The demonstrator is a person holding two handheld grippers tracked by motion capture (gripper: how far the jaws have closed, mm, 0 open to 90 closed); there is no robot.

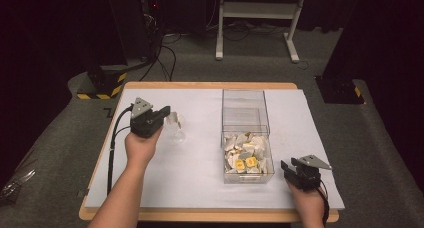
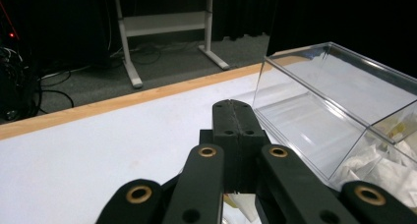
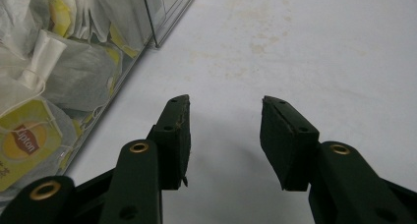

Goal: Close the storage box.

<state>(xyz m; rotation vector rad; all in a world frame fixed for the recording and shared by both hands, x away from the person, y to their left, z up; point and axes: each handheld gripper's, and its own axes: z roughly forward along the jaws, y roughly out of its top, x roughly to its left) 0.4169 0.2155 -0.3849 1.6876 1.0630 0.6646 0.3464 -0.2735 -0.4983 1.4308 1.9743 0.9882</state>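
My left gripper (image 1: 167, 114), left of centre in the high view, is clamped shut, probably pinching a tea bag (image 1: 173, 120) over one clear glass (image 1: 178, 134); a weak pinch could drop it beside the glass. My right gripper (image 1: 287, 168) rests half open and empty, lower right, beside one clear box (image 1: 247, 133) of tea bags.

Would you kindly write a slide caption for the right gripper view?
Right gripper, jaws open and empty, rests over the white mat beside a clear bin of Lipton tea bags.
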